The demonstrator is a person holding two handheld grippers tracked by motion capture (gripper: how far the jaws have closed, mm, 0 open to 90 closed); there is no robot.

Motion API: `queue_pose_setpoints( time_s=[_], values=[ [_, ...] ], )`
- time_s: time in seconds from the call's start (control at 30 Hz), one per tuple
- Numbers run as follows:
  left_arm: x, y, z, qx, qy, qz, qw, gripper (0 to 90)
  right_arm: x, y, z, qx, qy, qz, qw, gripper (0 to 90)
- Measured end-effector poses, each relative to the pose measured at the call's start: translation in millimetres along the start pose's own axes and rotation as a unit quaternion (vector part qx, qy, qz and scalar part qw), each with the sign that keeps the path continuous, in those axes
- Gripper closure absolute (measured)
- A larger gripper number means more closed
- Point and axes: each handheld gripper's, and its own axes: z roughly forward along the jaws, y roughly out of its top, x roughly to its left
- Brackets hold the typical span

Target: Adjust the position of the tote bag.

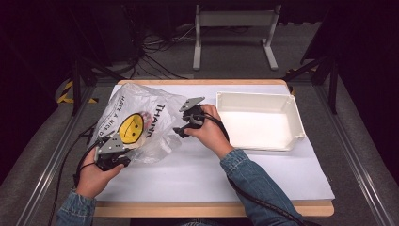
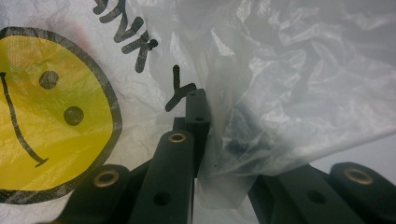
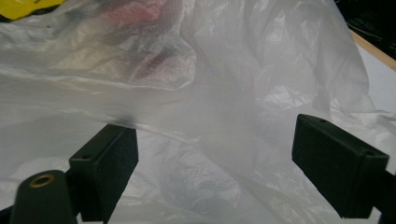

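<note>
From the high view, I pin the plastic bag (image 1: 141, 120) at the desk's (image 1: 211, 174) left side with my left gripper (image 1: 115, 153), leaving the white bin (image 1: 259, 120) free on the right. In the left gripper view, jaws are clamped on the bag's film (image 2: 210, 154), anchoring it. In the right gripper view, my right gripper (image 3: 215, 163) stands wide apart before loose plastic (image 3: 233, 93), the desk edge (image 3: 373, 51) beyond.

A white plastic bin (image 1: 260, 123) stands on the right part of the table (image 1: 197, 174). It is open at the top and looks empty inside. A white sheet covers the table, and its wooden edge shows in front. Behind the table, on the grey floor, stands a white frame (image 1: 234, 29) beside black cables (image 1: 155, 49).
</note>
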Motion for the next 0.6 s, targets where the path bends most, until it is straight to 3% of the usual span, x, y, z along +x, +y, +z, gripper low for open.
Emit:
queue_pose_setpoints(
  time_s=[0.27,0.43,0.5,0.6],
  values=[
    [-0.8,0.3,-0.1,-0.002,-0.011,0.002,0.9999,85.2,2.4,4.6,12.7,0.012,-0.018,-0.02,0.9996,14.9],
    [-2.0,0.6,2.2,0.003,-0.018,0.006,0.9998,85.1,-5.3,5.7,20.1,0.009,-0.036,-0.006,0.9993,17.4],
    [-0.7,-0.1,1.5,0.002,-0.016,0.003,0.9999,85.2,-7.4,4.9,19.5,0.003,-0.043,-0.006,0.9991,31.2],
    [0.6,-0.8,-0.2,0.002,-0.015,0.002,0.9999,85.5,-8.5,2.4,15.5,-0.003,-0.031,0.002,0.9995,62.8]
  ],
)
